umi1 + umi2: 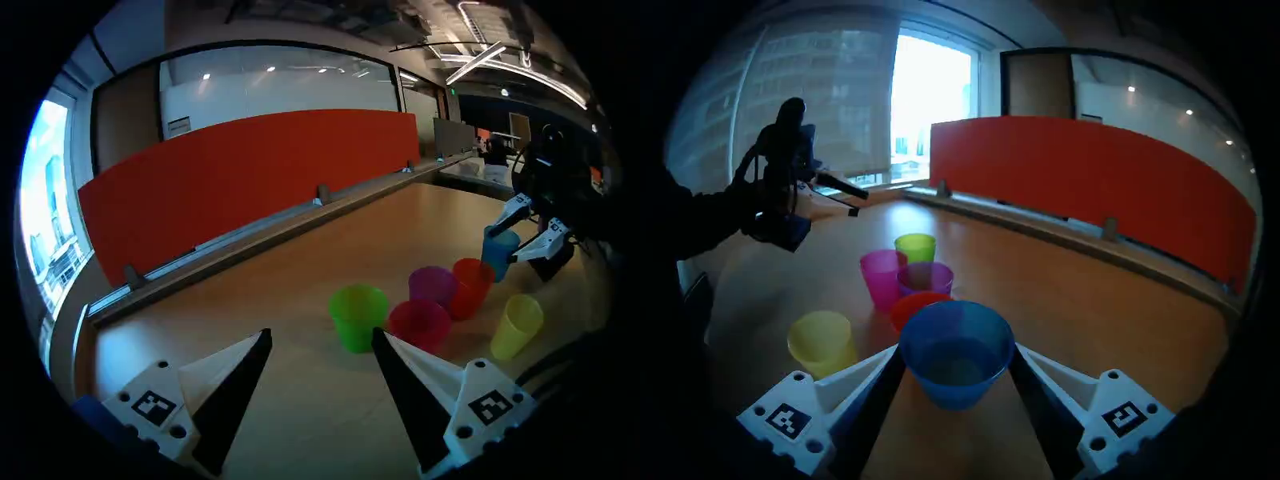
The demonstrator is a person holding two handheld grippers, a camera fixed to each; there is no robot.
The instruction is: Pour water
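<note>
In the right gripper view the blue cup [957, 364] hid most of the red cup [912, 305], which in turn covered the foot of the purple cup [926, 278]. The person's sleeve [700, 218] was a dark shape cut off at the left edge. Whether the blue cup held water was too dim to tell.

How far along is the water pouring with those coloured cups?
Done: the blue cup is gripped upright in the right hand-held gripper, and it seems to hold water.
In hand: the cup hangs near the red cup, not tipped.
Left: the pour itself. I can't tell whether any other cup has water. The left hand-held gripper is open and empty.
</note>
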